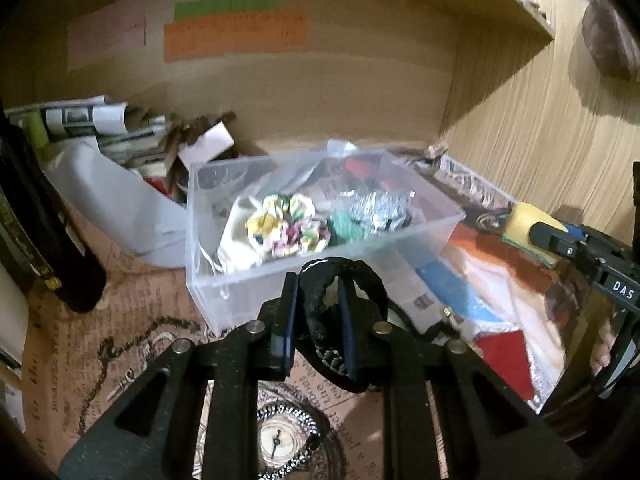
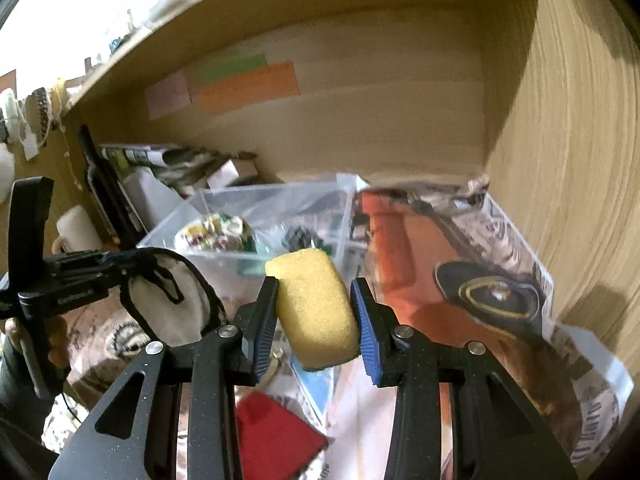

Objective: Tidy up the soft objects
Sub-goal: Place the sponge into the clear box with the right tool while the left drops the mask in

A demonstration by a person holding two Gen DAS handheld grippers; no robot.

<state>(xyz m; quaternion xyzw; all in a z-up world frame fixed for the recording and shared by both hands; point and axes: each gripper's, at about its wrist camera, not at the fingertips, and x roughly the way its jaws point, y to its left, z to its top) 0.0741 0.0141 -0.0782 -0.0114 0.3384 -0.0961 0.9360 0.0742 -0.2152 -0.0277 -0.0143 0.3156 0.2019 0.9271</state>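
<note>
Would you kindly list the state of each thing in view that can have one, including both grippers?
left gripper: shut on the black-edged fabric piece, held off the surface.
right gripper: shut on the yellow sponge, lifted clear of the paper.
clear plastic bin: no lid on it, upright, partly filled.
floral scrunchie: lying inside the bin.
silver scrunchie: lying inside the bin, beside the floral one.
</note>
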